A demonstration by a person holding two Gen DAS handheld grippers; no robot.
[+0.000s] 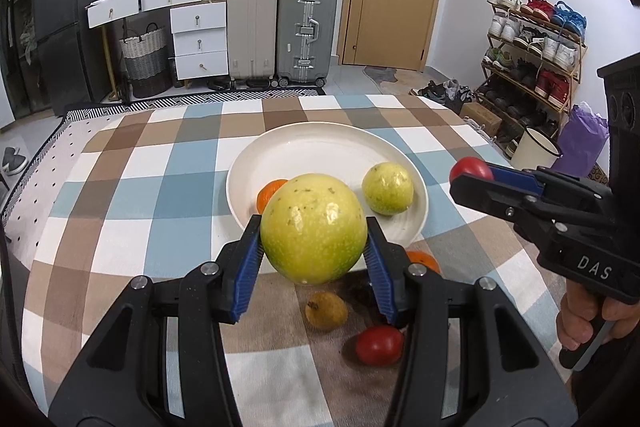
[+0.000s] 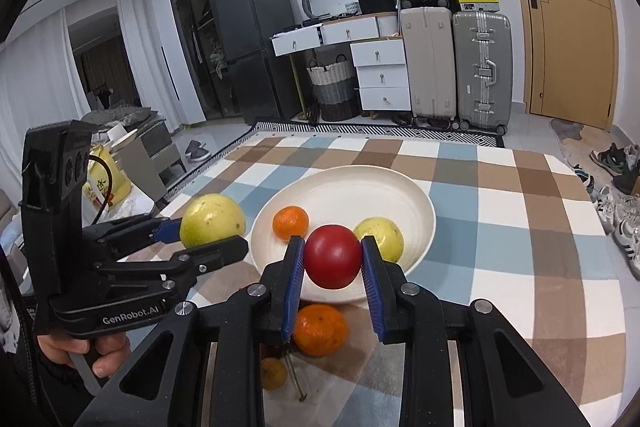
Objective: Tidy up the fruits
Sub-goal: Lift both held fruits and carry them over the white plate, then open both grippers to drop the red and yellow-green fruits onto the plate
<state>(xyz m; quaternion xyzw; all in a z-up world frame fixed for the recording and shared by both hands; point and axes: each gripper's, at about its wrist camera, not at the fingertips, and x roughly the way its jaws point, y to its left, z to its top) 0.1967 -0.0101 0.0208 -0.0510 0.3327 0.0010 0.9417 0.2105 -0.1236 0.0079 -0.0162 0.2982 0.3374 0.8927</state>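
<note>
Fig. Two held fruits poised short of the plate. The left gripper [image 1: 314, 247] had its jaws pinching a large green-yellow fruit [image 1: 314, 229] at its widest girth, lifted off the tabletop [image 1: 120, 195] and hanging just at the near rim of the white plate [image 1: 320, 143]. The right gripper [image 2: 332, 259] had its jaws pinching a red tomato [image 2: 333, 255] (also airborne), over the plate's near edge.

On the plate already: a small orange [image 2: 291, 223] toward the left side and a smaller green-yellow fruit [image 2: 380, 237] toward the right. Not yet collected, on the tabletop near its front edge: a second orange [image 2: 320, 329], a small yellow pear-like fruit [image 1: 326, 309] and another tomato [image 1: 379, 345].

Key relation: the plate lay straight ahead of both sets of jaws, w/ the free space at its centre and far side. The right gripper appeared the nearer to that space; the left, approx. at the rim, would prob. need to go forward past the orange before release. Neither round fruit had a long axis to speak of.
</note>
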